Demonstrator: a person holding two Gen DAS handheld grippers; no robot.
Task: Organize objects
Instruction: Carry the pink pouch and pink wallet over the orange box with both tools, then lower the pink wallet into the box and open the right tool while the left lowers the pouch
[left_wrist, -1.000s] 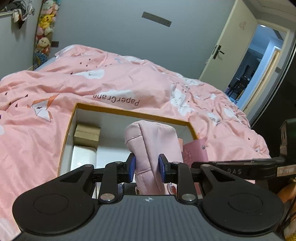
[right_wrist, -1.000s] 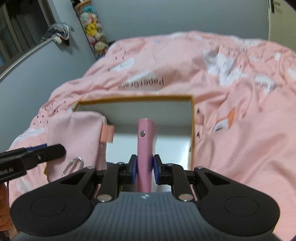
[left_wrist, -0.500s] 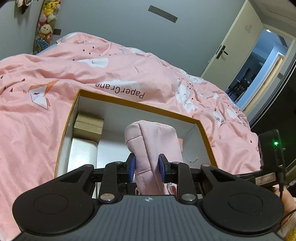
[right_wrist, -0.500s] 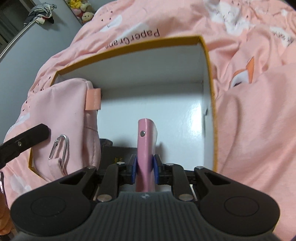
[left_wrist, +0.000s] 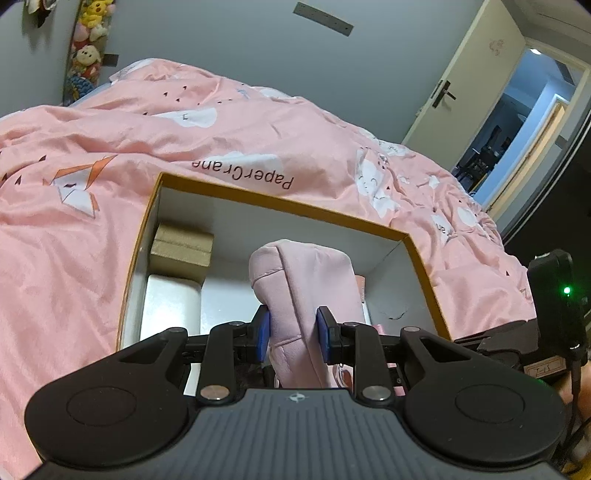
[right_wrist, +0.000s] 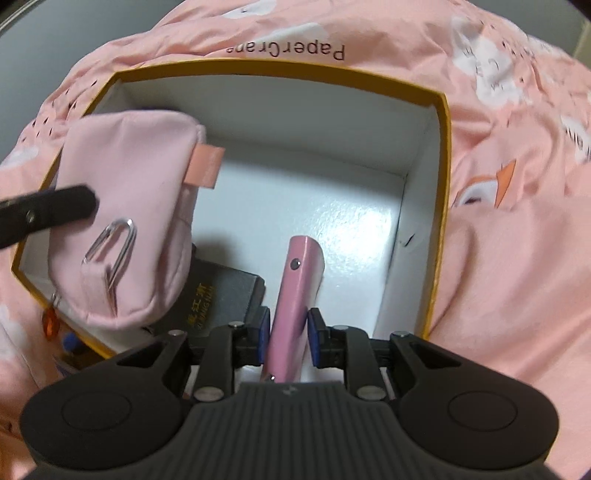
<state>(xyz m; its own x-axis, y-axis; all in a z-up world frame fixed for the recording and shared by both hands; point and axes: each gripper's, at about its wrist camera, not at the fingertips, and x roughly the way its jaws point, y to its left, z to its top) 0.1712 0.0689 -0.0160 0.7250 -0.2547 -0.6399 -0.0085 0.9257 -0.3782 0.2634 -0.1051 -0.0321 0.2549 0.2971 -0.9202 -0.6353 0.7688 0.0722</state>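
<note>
An open box with an orange rim (left_wrist: 280, 204) and white inside lies on the pink bed; it also shows in the right wrist view (right_wrist: 445, 155). My left gripper (left_wrist: 292, 330) is shut on a soft pink pouch (left_wrist: 306, 280) and holds it over the box. The pouch (right_wrist: 125, 221) shows its silver carabiner (right_wrist: 110, 243) in the right wrist view. My right gripper (right_wrist: 284, 334) has widened around a slim pink case (right_wrist: 295, 295), which leans down into the box. One pad (right_wrist: 314, 332) stands clear of the case.
Inside the box are a brown cardboard box (left_wrist: 183, 247), a white box (left_wrist: 171, 306) and a dark box with gold characters (right_wrist: 218, 295). The pink duvet (left_wrist: 74, 221) surrounds the box. An open door (left_wrist: 461, 92) is at the far right.
My right gripper moved down into the box and its jaws opened off the pink case, which now tilts. The left gripper stayed shut on the pouch, lowering slightly over the box.
</note>
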